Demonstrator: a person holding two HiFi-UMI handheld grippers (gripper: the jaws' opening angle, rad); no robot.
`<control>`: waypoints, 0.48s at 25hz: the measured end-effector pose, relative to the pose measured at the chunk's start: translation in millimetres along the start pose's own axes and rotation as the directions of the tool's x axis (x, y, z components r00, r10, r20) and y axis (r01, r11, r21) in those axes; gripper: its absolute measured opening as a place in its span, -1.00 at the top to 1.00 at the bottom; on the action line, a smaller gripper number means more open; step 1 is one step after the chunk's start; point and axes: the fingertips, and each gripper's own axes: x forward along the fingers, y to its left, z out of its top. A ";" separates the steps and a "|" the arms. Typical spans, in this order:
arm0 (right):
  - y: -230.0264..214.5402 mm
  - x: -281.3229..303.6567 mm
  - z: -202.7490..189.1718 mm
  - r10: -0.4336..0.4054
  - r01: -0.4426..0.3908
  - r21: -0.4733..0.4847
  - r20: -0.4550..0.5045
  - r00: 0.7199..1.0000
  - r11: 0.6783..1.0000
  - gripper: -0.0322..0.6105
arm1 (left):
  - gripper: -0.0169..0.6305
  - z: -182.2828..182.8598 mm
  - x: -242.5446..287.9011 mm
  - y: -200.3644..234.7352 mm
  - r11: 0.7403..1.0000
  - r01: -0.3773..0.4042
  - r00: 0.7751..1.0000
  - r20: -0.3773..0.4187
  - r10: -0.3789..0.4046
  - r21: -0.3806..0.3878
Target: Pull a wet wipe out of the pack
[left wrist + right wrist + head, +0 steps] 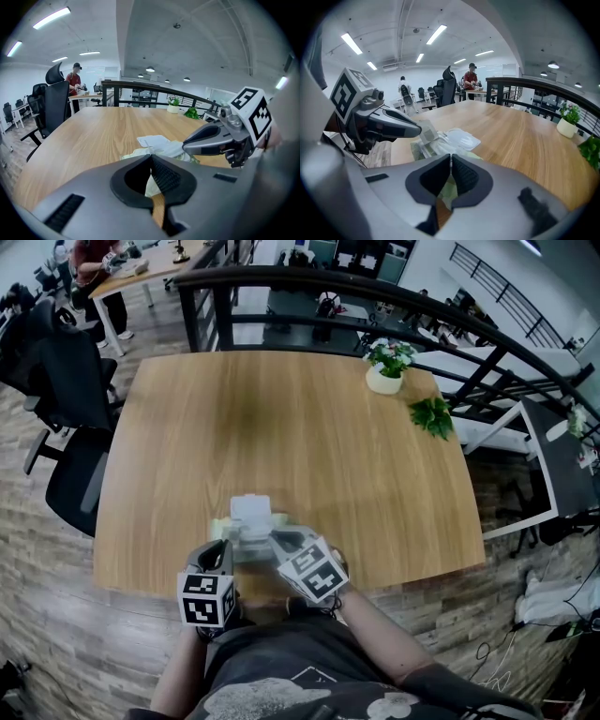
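Note:
The pale green wipe pack (246,532) lies near the front edge of the wooden table (281,427), its white lid (250,512) flipped open away from me. My left gripper (230,542) is shut, its tips pinching a pale edge piece of the pack (423,132). My right gripper (277,542) is shut at the pack's opening, where a crumpled white wipe (166,147) bunches up against its tips (186,144). Both gripper views show the pads meeting, with the pack (133,153) just beyond them. How firmly the wipe is held is hard to see.
A small potted plant (384,371) and a loose green sprig (431,415) stand at the table's far right. A black office chair (66,409) is beside the left edge. A dark railing (375,296) runs behind the table. People work at desks further back.

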 end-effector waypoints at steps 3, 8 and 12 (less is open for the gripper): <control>-1.2 -4.7 -0.2 0.000 0.000 0.008 -0.008 1.000 1.000 0.80 | 0.90 2.4 -0.4 -0.4 1.000 0.003 1.000 0.004 -0.003 0.003; -13.8 -10.0 -5.5 -0.033 0.033 0.019 -0.004 0.999 0.999 0.80 | 0.90 2.3 -0.4 -1.6 1.000 0.011 1.000 0.001 -0.011 0.003; -17.2 -13.1 -7.8 -0.034 0.034 0.032 -0.005 0.999 0.999 0.80 | 0.90 2.4 -0.7 -1.5 1.000 0.013 1.000 -0.001 -0.013 0.007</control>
